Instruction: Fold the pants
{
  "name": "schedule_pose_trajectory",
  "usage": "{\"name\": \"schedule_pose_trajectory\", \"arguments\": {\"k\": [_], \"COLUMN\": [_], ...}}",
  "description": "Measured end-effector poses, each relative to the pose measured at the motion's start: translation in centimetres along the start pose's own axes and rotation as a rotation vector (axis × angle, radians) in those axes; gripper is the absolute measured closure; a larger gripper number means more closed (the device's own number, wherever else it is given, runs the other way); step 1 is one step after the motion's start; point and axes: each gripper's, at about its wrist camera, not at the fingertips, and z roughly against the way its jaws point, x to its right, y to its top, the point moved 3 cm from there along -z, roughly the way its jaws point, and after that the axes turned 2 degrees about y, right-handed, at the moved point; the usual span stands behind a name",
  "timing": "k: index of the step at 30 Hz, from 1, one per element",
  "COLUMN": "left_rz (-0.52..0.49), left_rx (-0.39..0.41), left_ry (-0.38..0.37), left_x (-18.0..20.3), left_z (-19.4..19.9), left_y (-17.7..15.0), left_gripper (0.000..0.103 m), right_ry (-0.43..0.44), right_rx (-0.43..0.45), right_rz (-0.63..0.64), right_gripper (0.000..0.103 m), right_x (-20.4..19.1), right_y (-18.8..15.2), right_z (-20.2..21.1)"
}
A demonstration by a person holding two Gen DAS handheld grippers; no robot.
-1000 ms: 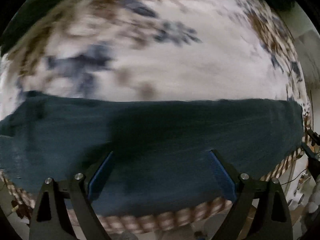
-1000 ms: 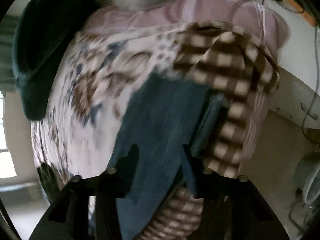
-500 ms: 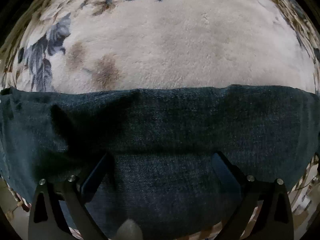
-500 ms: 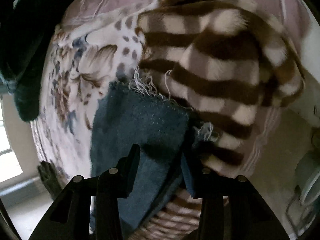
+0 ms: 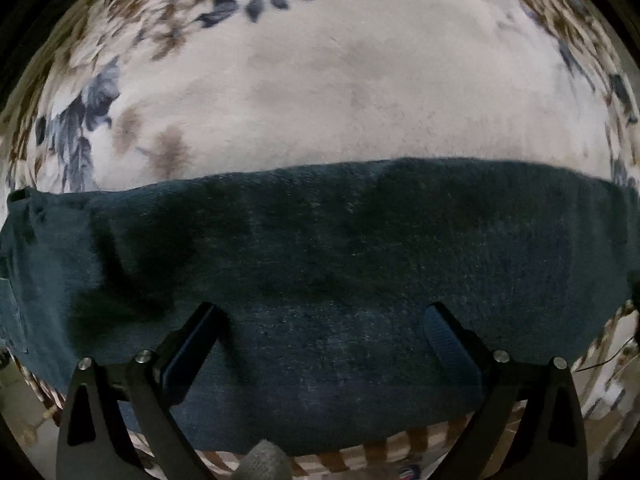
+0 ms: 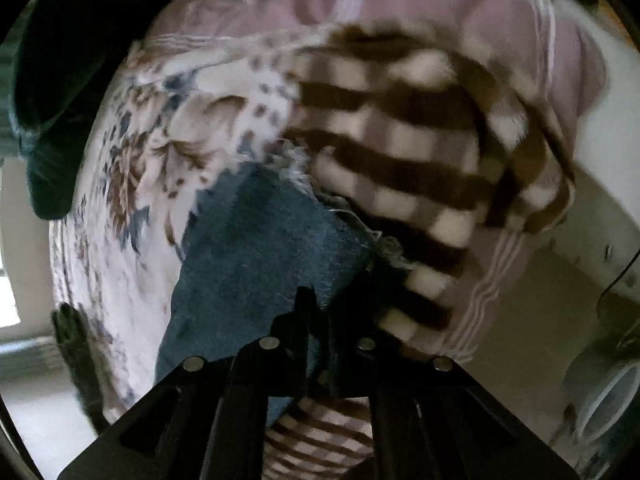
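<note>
Since the earlier frames, both hands had dropped closer to the pants (image 5: 320,272), and the right gripper (image 6: 320,312) had gone from jaws apart to nearly together; its jaws were closing on the frayed hem end of the denim, with cloth between them. The left gripper (image 5: 320,312) stood with jaws wide apart, pointing straight down over the middle of the leg, nothing clamped.

The pants lay as a dark denim band across the near edge of a floral blanket (image 5: 340,80), stretched left to right in the left wrist view. Step in hand, by judgement: securing the hem for a lengthwise fold. The next move would call for a firm pinch at the hem, a grip or a press at mid-leg by the left gripper, then a lift and carry of the hem toward the waist.

Beyond the hem sat a bunched brown checked blanket (image 6: 420,140), touching the frayed edge; snagging there was a risk. Open floral surface lay far of the denim. The bed edge ran just near of it, with floor (image 6: 520,312) below.
</note>
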Motion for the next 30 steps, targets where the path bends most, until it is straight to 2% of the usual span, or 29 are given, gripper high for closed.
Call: {"name": "schedule_pose_trajectory", "arguments": {"k": [1,3,4,5,7,10,12,15,19,22,26,28,30], "left_rz": [-0.001,0.005,0.008,0.010,0.011,0.006,0.002,0.000,0.002,0.005,0.016,0.023,0.023], "left_rx": [0.002,-0.005,-0.011,-0.015,-0.022,-0.023,-0.026,-0.034,-0.036,-0.034,-0.035,-0.034,-0.036], "left_ry": [0.002,-0.003,-0.005,-0.005,-0.006,-0.014,-0.019,-0.025,-0.017,-0.013,-0.020,-0.015,-0.007], "left_x": [0.1,0.2,0.3,0.4,0.5,0.7,0.5,-0.6,-0.7,-0.5,-0.5,-0.5,-0.6], "left_z": [-0.2,-0.8,-1.0,-1.2,-1.3,-1.3,-1.1,-1.9,-2.2,-2.2,-2.5,-2.8,-2.8], "left_y": [0.0,0.1,0.2,0.3,0.4,0.6,1.7,2.0,2.2,2.2,2.1,2.2,2.0], "left_gripper": [0.000,0.000,0.000,0.000,0.000,0.000,0.000,0.000,0.000,0.000,0.000,0.000,0.000], "right_ry": [0.024,0.027,0.030,0.080,0.120,0.118,0.178,0.275,0.356,0.400,0.559,0.575,0.541], "right_rx": [0.008,0.040,0.044,0.026,-0.012,-0.081,-0.045,0.038,0.017,0.008,0.061,0.051,0.012], "right_rz": [-0.028,-0.045,-0.043,-0.044,-0.048,-0.036,-0.061,-0.050,-0.018,-0.077,-0.119,-0.082,-0.069], "right_gripper": [0.090,0.079,0.064,0.054,0.054,0.053,0.051,0.057,0.057,0.057,0.063,0.062,0.062], "right_x": [0.6,1.3,1.5,1.7,1.9,2.0,2.1,1.4,0.2,0.8,-0.2,-1.4,-2.0], "right_y": [0.1,0.2,0.0,-0.3,-0.7,-1.1,-0.9,-1.0,-1.7,-1.2,0.5,0.8,1.0], "right_z": [0.6,2.0,2.4,2.2,0.9,-2.5,-3.5,-2.3,-2.1,-3.5,-4.1,-4.9,-6.8]}}
